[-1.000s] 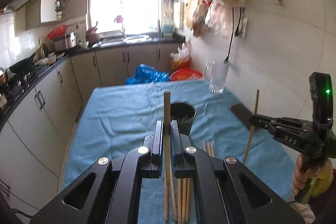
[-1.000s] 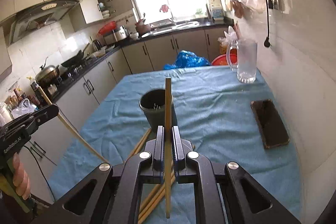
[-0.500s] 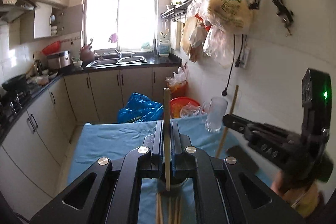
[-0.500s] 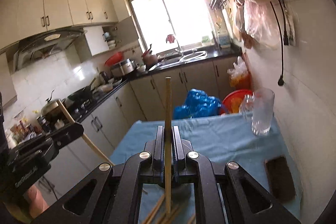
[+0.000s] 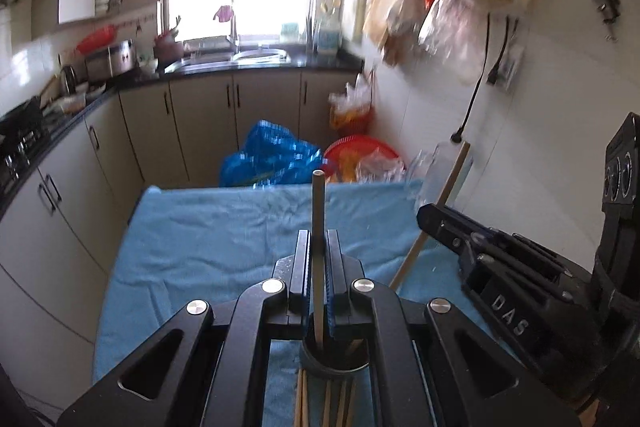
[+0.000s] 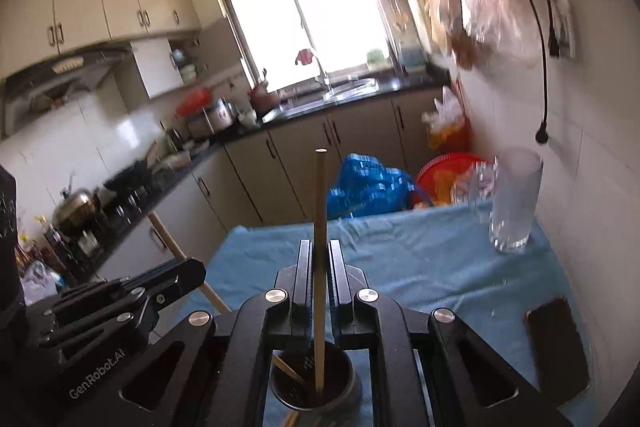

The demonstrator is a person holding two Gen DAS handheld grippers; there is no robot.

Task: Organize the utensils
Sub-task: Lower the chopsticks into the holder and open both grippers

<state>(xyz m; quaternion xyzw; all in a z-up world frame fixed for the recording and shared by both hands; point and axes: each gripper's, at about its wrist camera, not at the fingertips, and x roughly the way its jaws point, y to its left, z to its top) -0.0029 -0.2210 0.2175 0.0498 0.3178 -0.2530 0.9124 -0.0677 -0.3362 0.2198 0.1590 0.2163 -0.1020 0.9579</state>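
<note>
My left gripper [image 5: 319, 241] is shut on a wooden chopstick [image 5: 318, 211] held upright; its lower end hangs over the mouth of a dark round cup [image 5: 334, 361] right beneath the jaws. Several loose chopsticks [image 5: 324, 405] lie on the blue cloth in front of the cup. My right gripper [image 6: 320, 251] is shut on a second chopstick [image 6: 320, 203], whose lower end shows inside the cup [image 6: 344, 379]. The two grippers are close side by side: the right one [image 5: 436, 223] shows in the left wrist view, and the left one [image 6: 176, 277] shows in the right wrist view.
The table under the blue cloth [image 5: 224, 231] stands against the white wall on the right. A tall glass jug [image 6: 514, 199] is at the far right corner and a dark phone [image 6: 556, 339] lies near the wall. Beyond the table are blue and red bags and kitchen cabinets.
Both grippers have moved forward over the table with their chopsticks. The cup, which stood ahead of them, now sits directly under both sets of jaws.
</note>
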